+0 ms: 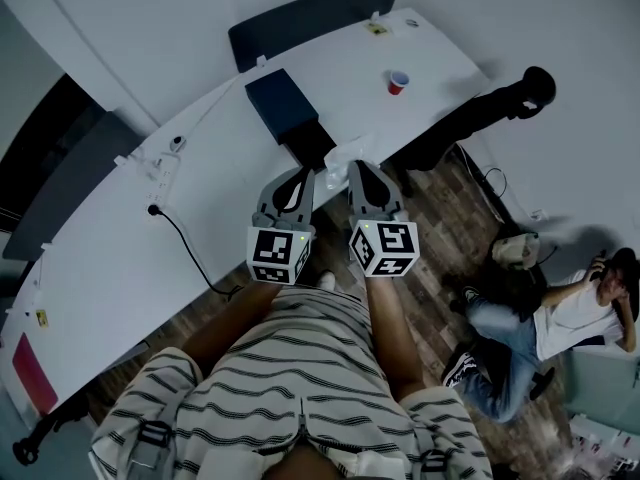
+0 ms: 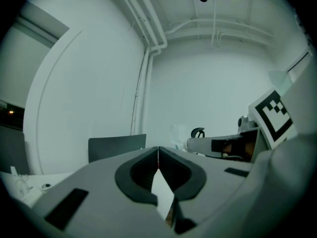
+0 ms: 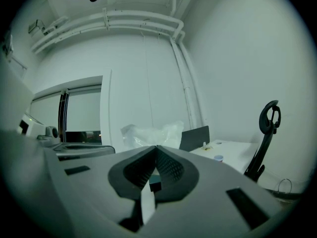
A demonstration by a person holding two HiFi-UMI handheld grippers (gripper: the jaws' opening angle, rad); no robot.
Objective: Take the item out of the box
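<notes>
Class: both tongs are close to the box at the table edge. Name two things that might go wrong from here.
1. The right tongs seem to pinch only a small bit of the plastic bag, so it may slip or tear.
2. The box lies near the table edge, so a tug might drag it off.

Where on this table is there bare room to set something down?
The table is bare left of the black cable. There is also a free patch between the dark blue box and the red cup. It is crowded at the box's open end.
</notes>
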